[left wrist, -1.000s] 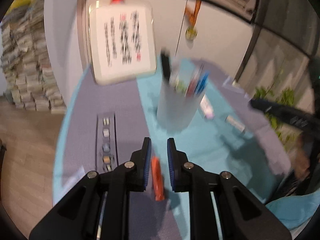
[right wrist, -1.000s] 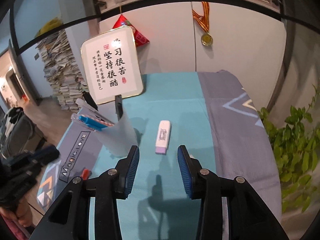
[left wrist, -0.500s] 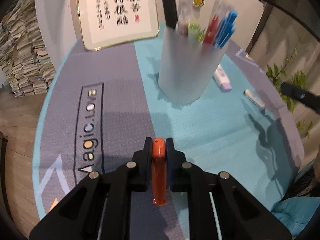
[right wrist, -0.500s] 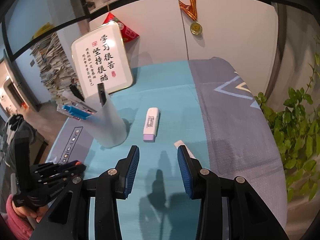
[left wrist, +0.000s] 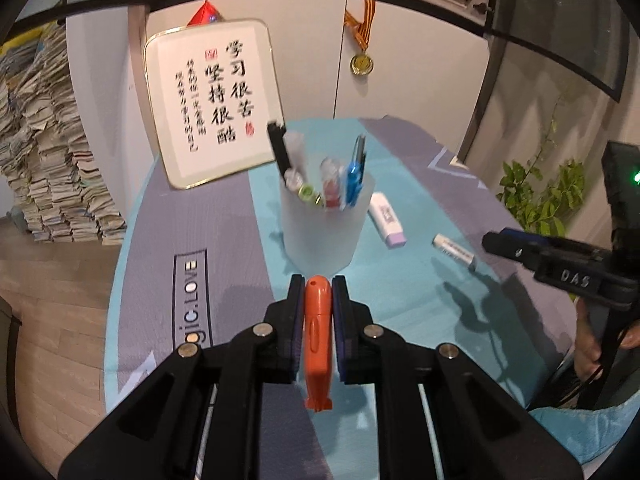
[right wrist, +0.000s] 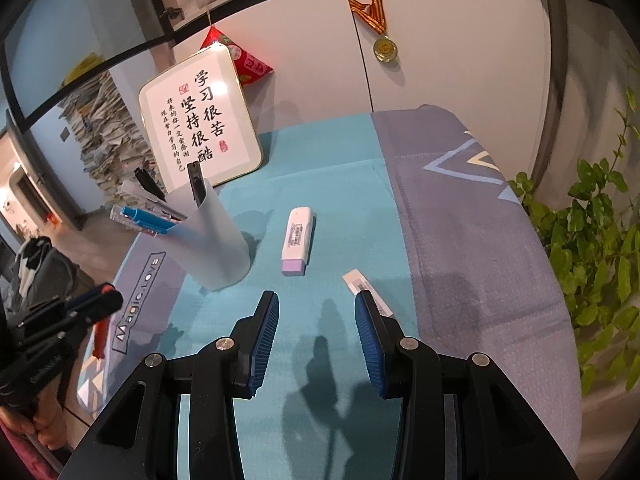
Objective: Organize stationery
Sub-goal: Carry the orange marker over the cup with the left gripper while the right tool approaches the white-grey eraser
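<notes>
My left gripper (left wrist: 318, 286) is shut on an orange marker (left wrist: 317, 340), held above the mat just in front of a frosted pen cup (left wrist: 322, 232) that holds several pens. The cup also shows in the right wrist view (right wrist: 212, 240). My right gripper (right wrist: 316, 304) is open and empty over the teal mat. A white and lilac eraser-like stick (right wrist: 298, 242) lies ahead of it, and a small white stick (right wrist: 366, 292) lies by its right finger. Both also show in the left wrist view, the lilac one (left wrist: 386, 220) and the small one (left wrist: 454, 252).
A framed calligraphy sign (left wrist: 212, 100) leans at the back of the table (right wrist: 460, 200). A cabinet with a hanging medal (right wrist: 386, 48) stands behind. A green plant (right wrist: 600, 240) is at the right edge. Stacked papers (left wrist: 52, 160) sit on the floor at left.
My left gripper closed on the orange marker and lifted it off the mat toward the cup. My right gripper drifted slightly closer to the two white sticks and stayed open.
</notes>
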The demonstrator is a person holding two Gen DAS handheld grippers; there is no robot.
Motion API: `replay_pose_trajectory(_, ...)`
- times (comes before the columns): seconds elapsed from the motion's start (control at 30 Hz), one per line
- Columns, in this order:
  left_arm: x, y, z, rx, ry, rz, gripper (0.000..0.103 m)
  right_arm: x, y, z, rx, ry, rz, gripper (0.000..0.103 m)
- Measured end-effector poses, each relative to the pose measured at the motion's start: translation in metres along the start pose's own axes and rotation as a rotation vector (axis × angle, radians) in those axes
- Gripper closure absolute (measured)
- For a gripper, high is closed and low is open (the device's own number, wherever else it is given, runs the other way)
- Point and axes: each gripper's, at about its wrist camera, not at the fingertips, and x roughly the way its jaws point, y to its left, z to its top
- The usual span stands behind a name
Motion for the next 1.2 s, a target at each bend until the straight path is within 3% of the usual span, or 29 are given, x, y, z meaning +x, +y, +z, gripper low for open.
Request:
replay_pose_trajectory(0.23,-0.014,-0.009,0.023,0.021,-0.063,0.013,0.092,-0.002,-0.005,-0.002,0.005,-0.002,0.002,0.063)
replay_pose_trajectory(0.53,-0.031,-0.011,0.082,0.009,-0.21,-0.015,0.092,0.0,-0.016,-0.002,0.009,0.007,-0.015,0.063)
replay_pose_trajectory(0.83,0.017,-0.001,0.109,-0.078,-0.161,-0.091,0.092,0.003,-0.027,-0.001,0.031,0.008,-0.036,0.063)
replay_pose_trajectory(1.2,0.057,0.001,0.104,-0.101,-0.125,-0.071,0.092,0.011,-0.032,0.001,0.013,0.015,-0.071,0.063)
